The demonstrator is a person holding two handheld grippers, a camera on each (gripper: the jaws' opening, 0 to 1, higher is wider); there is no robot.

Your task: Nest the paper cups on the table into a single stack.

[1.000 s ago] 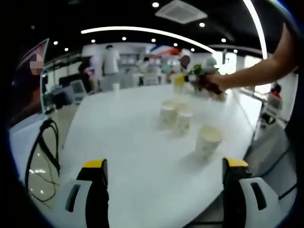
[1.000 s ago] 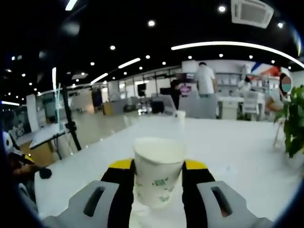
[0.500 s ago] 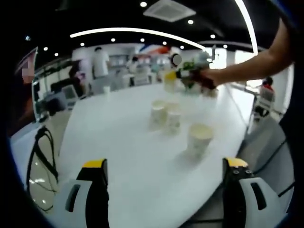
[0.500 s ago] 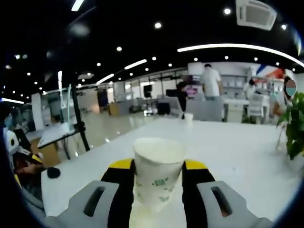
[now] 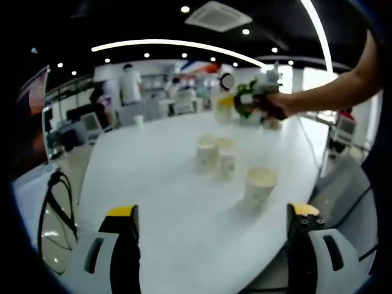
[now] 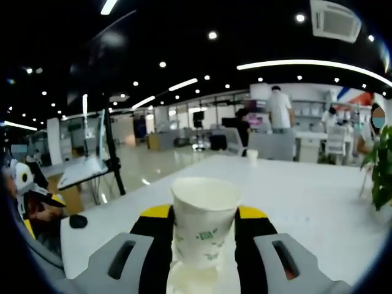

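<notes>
Right gripper (image 6: 204, 236) clenches a paper cup (image 6: 204, 228), lower centre; left gripper (image 5: 212, 229) released; lower squarely into, probably, nearest cup (image 5: 260, 186), centre-right.

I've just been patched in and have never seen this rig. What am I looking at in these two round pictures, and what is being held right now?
There is no robot arm here: a person carries a two-jaw gripper in each hand, and a fisheye camera rides on each one, looking forward along its jaws.

In the left gripper view, the left gripper has its yellow-tipped jaws spread wide with nothing between them. Ahead is a white table with paper cups standing on it: a near cup and a close cluster of cups farther back. The person's arm reaches in from the right, holding the right gripper above the table's far side.

In the right gripper view, the right gripper is shut on a held cup, upright between the jaws. A small far cup stands at the table's far end, and a green plant is at the right edge.
</notes>
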